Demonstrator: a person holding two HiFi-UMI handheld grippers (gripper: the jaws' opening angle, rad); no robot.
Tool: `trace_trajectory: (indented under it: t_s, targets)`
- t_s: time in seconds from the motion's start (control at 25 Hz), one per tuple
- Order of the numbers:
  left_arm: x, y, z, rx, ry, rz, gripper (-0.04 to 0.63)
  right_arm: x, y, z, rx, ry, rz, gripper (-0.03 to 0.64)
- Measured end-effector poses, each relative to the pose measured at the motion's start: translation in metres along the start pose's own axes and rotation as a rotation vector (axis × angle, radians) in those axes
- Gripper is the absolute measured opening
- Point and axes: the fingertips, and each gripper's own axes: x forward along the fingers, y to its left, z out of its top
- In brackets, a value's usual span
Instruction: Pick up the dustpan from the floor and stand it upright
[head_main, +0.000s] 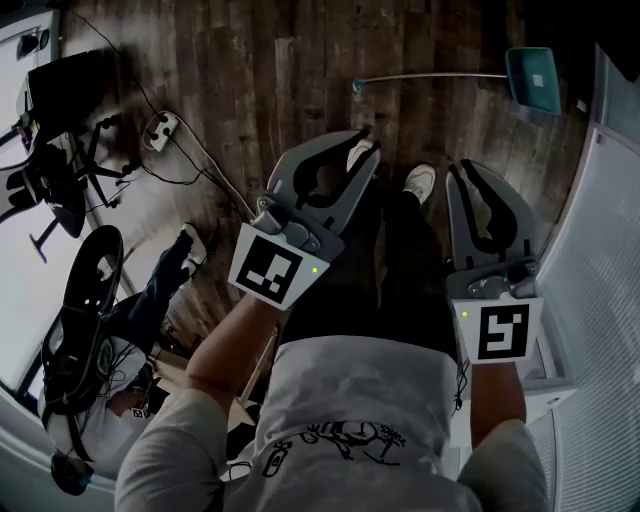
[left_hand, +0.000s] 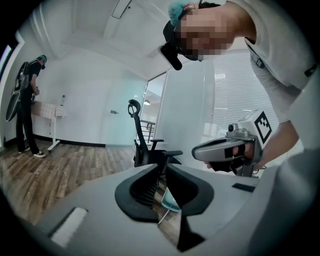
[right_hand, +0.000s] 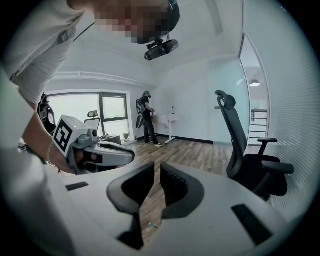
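The teal dustpan (head_main: 531, 78) lies on the wooden floor at the far upper right, its thin long handle (head_main: 430, 77) running left. In the left gripper view a bit of the dustpan (left_hand: 171, 200) shows through the slit between the jaws. My left gripper (head_main: 363, 138) hangs well short of the handle, its jaws drawn together on nothing. My right gripper (head_main: 465, 172) is held beside it, below and left of the pan, jaws likewise together and empty. In their own views, the left gripper (left_hand: 162, 169) and right gripper (right_hand: 155, 166) each show only a thin slit.
My shoes (head_main: 420, 181) stand between the grippers. A power strip (head_main: 160, 130) and cable lie on the floor at the left, near an office chair (head_main: 55, 175). A white slatted wall (head_main: 600, 260) borders the right. Another black chair (right_hand: 245, 150) and a standing person (left_hand: 27, 110) are further off.
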Motion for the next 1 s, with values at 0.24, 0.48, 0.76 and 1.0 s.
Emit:
trace_trajectory:
  t_s: [0.24,0.48,0.76,1.0]
  targets:
    - [0.016,0.014,-0.06,-0.002,0.035,0.001,0.038,0.032,-0.005,-0.05,-0.021,0.013,0.024,0.034]
    - [0.032,0.038,-0.115,0.039,0.051,0.012,0.038,0.071,-0.006,-0.097,-0.057,-0.001,0.08,0.034]
    - [0.059,0.089,-0.182,0.06,0.031,0.041,0.038,0.134,-0.006,-0.165,-0.079,0.008,0.178,0.035]
    - [0.082,0.122,-0.244,0.081,0.016,0.05,0.029,0.182,-0.012,-0.222,-0.114,-0.005,0.249,0.035]
